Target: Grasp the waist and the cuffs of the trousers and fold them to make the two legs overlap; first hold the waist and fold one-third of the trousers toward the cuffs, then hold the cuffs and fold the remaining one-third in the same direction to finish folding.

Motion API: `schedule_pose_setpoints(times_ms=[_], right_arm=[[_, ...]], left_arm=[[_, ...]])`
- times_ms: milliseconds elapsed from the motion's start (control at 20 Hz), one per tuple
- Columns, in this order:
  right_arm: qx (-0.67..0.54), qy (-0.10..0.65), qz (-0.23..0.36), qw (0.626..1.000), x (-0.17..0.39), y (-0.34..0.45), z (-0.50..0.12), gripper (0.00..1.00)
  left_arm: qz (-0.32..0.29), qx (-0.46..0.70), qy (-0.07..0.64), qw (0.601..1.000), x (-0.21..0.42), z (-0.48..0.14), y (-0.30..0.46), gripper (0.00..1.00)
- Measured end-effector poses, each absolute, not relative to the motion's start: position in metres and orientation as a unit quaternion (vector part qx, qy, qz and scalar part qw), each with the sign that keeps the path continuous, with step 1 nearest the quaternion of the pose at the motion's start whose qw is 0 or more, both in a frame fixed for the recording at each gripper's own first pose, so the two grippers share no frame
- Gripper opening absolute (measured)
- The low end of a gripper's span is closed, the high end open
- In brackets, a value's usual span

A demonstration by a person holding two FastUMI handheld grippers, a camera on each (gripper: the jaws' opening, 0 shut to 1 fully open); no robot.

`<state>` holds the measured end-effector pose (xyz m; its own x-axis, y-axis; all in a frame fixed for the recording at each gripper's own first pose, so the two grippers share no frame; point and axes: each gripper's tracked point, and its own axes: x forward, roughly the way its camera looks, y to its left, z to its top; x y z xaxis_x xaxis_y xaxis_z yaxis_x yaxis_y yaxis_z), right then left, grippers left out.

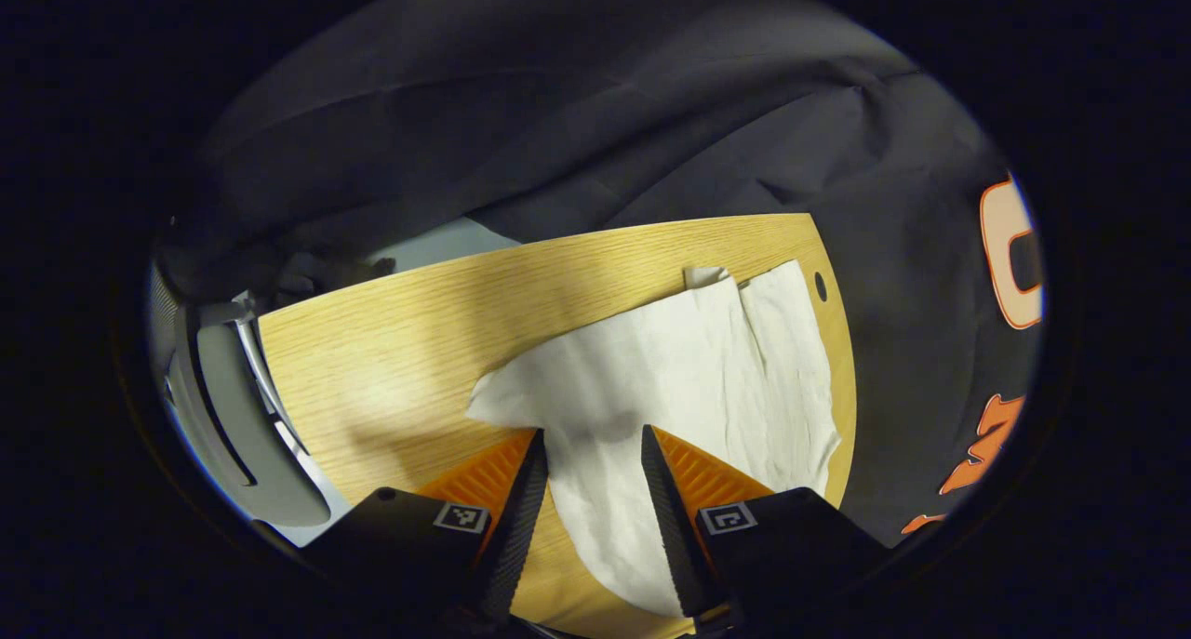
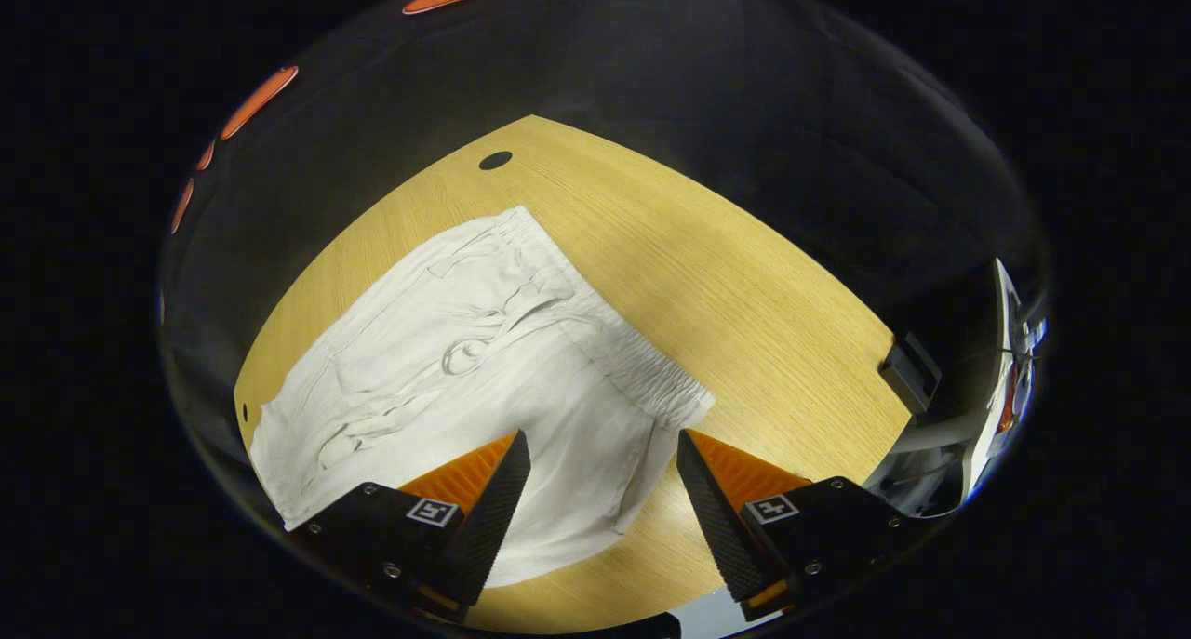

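Note:
White trousers (image 1: 689,369) lie flat on the wooden table (image 1: 391,341). In the left gripper view their cuff end points toward the far table edge, and my left gripper (image 1: 594,448) stands open above the near cloth, one finger on each side of it. In the right gripper view the trousers (image 2: 447,360) spread to the left, their gathered elastic waist (image 2: 614,332) running diagonally with a drawstring loop beside it. My right gripper (image 2: 603,453) hovers open over the cloth just below the waist. Nothing is gripped by either.
A small round hole (image 2: 495,160) marks the table near its far edge. Grey-white equipment (image 1: 233,416) stands off the table's left side in the left gripper view, and similar gear (image 2: 977,406) at the right in the right gripper view. Bare wood (image 2: 744,286) stretches beside the waist.

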<state>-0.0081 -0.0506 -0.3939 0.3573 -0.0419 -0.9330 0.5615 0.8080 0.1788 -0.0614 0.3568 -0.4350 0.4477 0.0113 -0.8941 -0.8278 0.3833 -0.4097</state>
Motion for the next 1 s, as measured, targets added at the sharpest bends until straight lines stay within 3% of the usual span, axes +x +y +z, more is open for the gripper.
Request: schedule_pose_setpoints(times_ms=[50,150,300,600,800,850,900,1000], right_arm=[[0.247,0.536,-0.191,0.784,-0.01,-0.052,-0.396,0.96],[0.257,0.532,-0.187,0.785,-0.009,-0.056,-0.398,0.96],[0.274,0.526,-0.197,0.78,-0.012,-0.068,-0.403,0.95],[0.294,0.537,-0.227,0.758,-0.018,-0.081,-0.426,0.9],[0.301,0.546,-0.24,0.744,-0.018,-0.08,-0.44,0.84],[0.299,0.549,-0.24,0.743,-0.017,-0.079,-0.443,0.7],[0.295,0.553,-0.242,0.741,-0.017,-0.079,-0.446,0.75],[0.296,0.55,-0.25,0.74,-0.013,-0.082,-0.449,0.64]], left_arm=[[0.304,-0.465,0.433,0.71,-0.06,-0.438,0.357,0.63],[0.298,-0.477,0.422,0.711,-0.052,-0.443,0.353,0.37],[0.304,-0.48,0.415,0.711,-0.053,-0.444,0.355,0.09],[0.293,-0.443,0.41,0.741,-0.049,-0.422,0.354,0.02],[0.279,-0.438,0.401,0.755,-0.034,-0.395,0.349,0.04],[0.276,-0.438,0.399,0.757,-0.032,-0.389,0.348,0.04],[0.274,-0.435,0.398,0.76,-0.03,-0.384,0.349,0.02],[0.27,-0.43,0.394,0.766,-0.027,-0.374,0.347,0.02]])
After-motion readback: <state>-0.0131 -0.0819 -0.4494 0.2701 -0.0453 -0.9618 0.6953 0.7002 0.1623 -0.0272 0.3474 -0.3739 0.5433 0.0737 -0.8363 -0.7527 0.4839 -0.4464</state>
